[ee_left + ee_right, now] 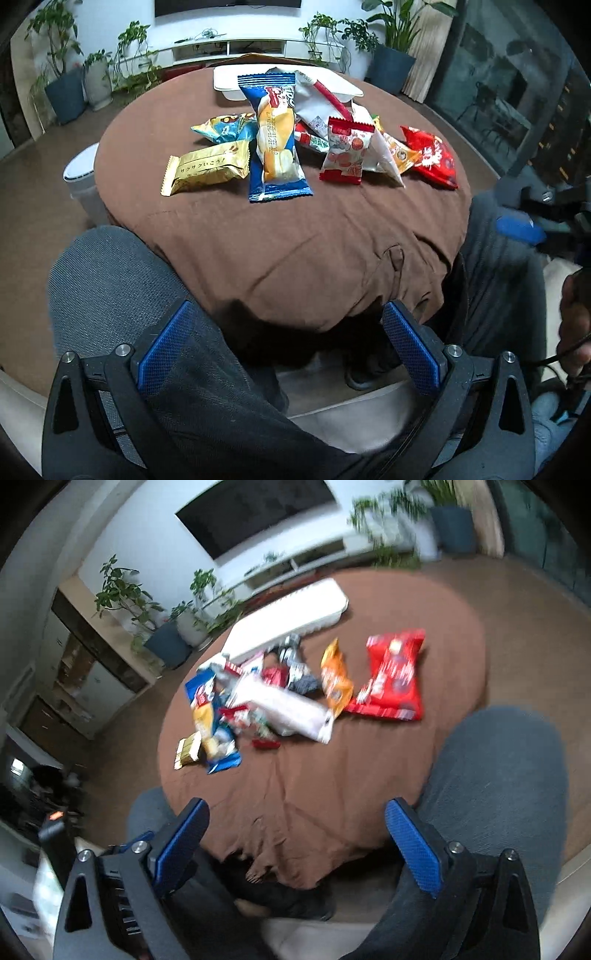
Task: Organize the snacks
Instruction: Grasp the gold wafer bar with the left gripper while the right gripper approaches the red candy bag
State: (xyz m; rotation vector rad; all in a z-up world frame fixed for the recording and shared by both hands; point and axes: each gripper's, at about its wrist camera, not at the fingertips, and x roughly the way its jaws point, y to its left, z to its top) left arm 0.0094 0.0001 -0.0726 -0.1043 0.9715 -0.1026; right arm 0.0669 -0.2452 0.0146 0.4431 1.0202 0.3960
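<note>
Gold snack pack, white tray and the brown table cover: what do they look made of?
Gold snack pack: likely glossy plastic film or foil, with crimped, serrated ends and sheen. White tray: probably smooth moulded plastic or foam with a rounded rim; hard to say which. Brown table cover: matte woven cloth that wrinkles and drapes over the edge.

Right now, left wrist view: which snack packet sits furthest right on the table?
The red packet with white lettering. It lies at the right end of the pile on the brown tablecloth, beyond the orange packet; every other snack lies to its left.
</note>
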